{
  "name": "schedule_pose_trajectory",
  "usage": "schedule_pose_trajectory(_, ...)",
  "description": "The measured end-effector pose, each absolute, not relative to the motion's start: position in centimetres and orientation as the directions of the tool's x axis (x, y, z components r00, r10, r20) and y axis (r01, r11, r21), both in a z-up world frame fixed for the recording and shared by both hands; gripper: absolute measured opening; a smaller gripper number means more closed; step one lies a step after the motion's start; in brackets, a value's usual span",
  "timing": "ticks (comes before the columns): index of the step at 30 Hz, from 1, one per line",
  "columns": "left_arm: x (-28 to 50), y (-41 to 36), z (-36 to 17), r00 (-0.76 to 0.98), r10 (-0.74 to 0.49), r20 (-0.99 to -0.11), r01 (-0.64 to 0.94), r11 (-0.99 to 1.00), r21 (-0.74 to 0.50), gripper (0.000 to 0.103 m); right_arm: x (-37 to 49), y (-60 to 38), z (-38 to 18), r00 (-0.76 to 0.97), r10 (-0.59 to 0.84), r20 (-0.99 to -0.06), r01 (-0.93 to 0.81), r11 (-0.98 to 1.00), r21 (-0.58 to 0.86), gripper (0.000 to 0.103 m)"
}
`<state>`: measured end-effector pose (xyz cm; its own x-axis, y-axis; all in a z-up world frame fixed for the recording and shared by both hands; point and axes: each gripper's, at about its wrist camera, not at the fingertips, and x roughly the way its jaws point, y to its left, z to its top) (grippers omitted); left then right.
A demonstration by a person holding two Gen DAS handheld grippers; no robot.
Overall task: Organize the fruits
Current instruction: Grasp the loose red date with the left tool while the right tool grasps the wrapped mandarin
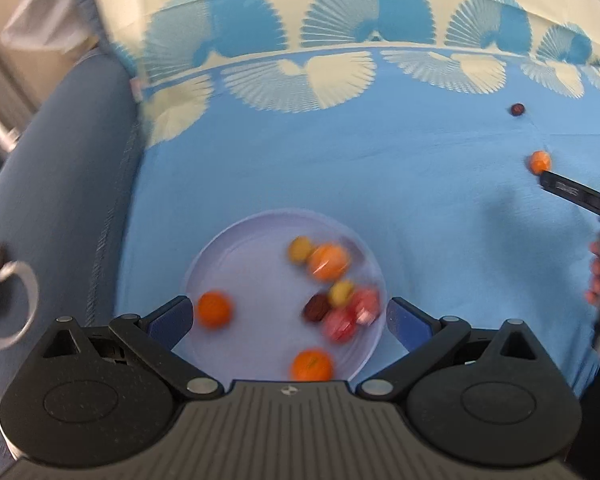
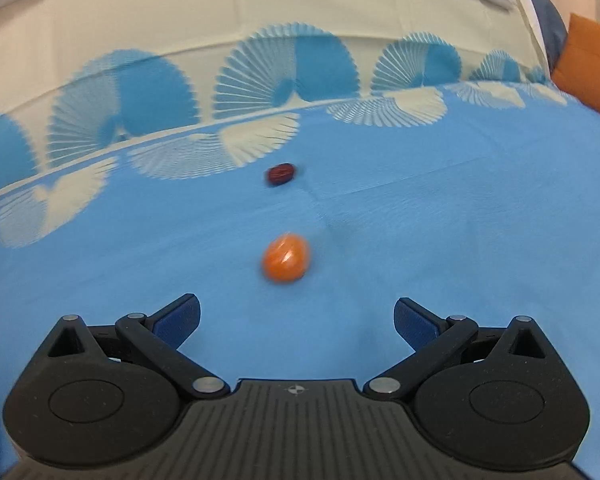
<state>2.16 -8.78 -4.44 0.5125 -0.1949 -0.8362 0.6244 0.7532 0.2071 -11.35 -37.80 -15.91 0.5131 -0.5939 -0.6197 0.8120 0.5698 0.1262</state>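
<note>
While the blue patterned cloth (image 1: 380, 152) spreads under everything, my pale plate (image 1: 228, 272) holds blurred fruits between my left gripper's (image 1: 290, 322) spread, empty fingers. My right gripper (image 2: 296, 320), jaws apart, faces an orange fruit (image 2: 286, 258) at twelve o'clock, a dark red fruit (image 2: 281, 174) beyond it.

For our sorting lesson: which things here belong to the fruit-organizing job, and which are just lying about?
Job: plate holding fruits; loose orange fruit; dark red fruit; both grippers, left and right.

Lying about: orange cushion; patterned blue cloth.
</note>
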Motion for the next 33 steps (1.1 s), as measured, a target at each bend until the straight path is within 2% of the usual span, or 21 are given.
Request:
schedule_pose_trajectory(4, 3.6, -13.7, -5.8, 0.499, -0.197, -0.844, 0.651, 0.728, 0.215, 0.103, -8.5, -41.2, -18.7, 0.475, -0.584, -0.659, 0.835, 0.534, 0.129, 0.102)
schedule_pose_trajectory(8, 4.5, -18.7, -7.1, 0.513, -0.222, -0.829, 0.686, 0.686, 0.241, 0.103, -7.0, -41.4, -19.4, 0.462, -0.65, -0.603, 0.827, 0.562, 0.028, 0.1)
schedule_pose_trajectory(9, 4.8, -19.9, -7.5, 0.511, -0.231, -0.828, 0.696, 0.676, 0.241, 0.103, -7.1, -41.1, -19.5, 0.465, -0.666, -0.583, 0.826, 0.563, 0.015, 0.086)
schedule_pose_trajectory(10, 5.1, -21.3, -7.8, 0.51, -0.239, -0.827, 0.705, 0.667, 0.242, 0.103, -7.2, -41.0, -19.3, 0.469, -0.672, -0.573, 0.823, 0.568, 0.008, 0.065)
schedule_pose_trajectory(12, 5.8, -24.4, -8.5, 0.501, -0.256, -0.827, 0.722, 0.65, 0.237, 0.103, -7.6, -41.3, -18.6, 0.486, -0.659, -0.574, 0.807, 0.591, 0.006, 0.036)
schedule_pose_trajectory(16, 6.6, -31.7, -9.8, 0.456, -0.356, -0.815, 0.782, 0.598, 0.176, 0.103, -9.5, -44.3, -17.5, 0.378, -0.737, -0.56, 0.88, 0.474, -0.029, 0.036)
schedule_pose_trajectory(20, 6.5, -40.6, -12.5, 0.365, -0.46, -0.81, 0.881, 0.453, 0.139, 0.103, -12.1, -48.0, -17.4, 0.27, -0.775, -0.572, 0.952, 0.305, 0.035, 0.036)
schedule_pose_trajectory(24, 6.9, -48.2, -15.2, 0.268, -0.481, -0.835, 0.933, 0.345, 0.101, 0.103, -12.0, -48.5, -18.1, 0.267, -0.752, -0.602, 0.952, 0.302, 0.044, 0.038)
schedule_pose_trajectory(27, 7.7, -51.8, -16.8, 0.248, -0.471, -0.847, 0.935, 0.345, 0.082, 0.102, -12.0, -48.6, -18.2, 0.264, -0.752, -0.604, 0.954, 0.297, 0.047, 0.039)
schedule_pose_trajectory(28, 8.0, -52.4, -17.2, 0.248, -0.469, -0.848, 0.931, 0.357, 0.075, 0.1, -12.1, -48.6, -18.3, 0.266, -0.751, -0.604, 0.954, 0.297, 0.052, 0.039)
schedule_pose_trajectory(29, 8.2, -52.8, -17.4, 0.243, -0.467, -0.85, 0.927, 0.37, 0.062, 0.093, -12.0, -48.6, -18.3, 0.267, -0.751, -0.604, 0.954, 0.297, 0.053, 0.039)
schedule_pose_trajectory(30, 8.4, -53.3, -17.8, 0.231, -0.461, -0.856, 0.925, 0.377, 0.047, 0.082, -12.2, -48.4, -18.3, 0.266, -0.751, -0.604, 0.954, 0.296, 0.051, 0.039)
schedule_pose_trajectory(32, 8.6, -53.8, -17.9, 0.23, -0.461, -0.857, 0.923, 0.382, 0.043, 0.071, -12.2, -48.3, -18.3, 0.263, -0.753, -0.604, 0.954, 0.296, 0.046, 0.039)
schedule_pose_trajectory(33, 8.4, -53.6, -17.7, 0.229, -0.484, -0.845, 0.929, 0.367, 0.042, 0.045, -12.2, -48.3, -18.3, 0.262, -0.753, -0.604, 0.954, 0.295, 0.046, 0.039)
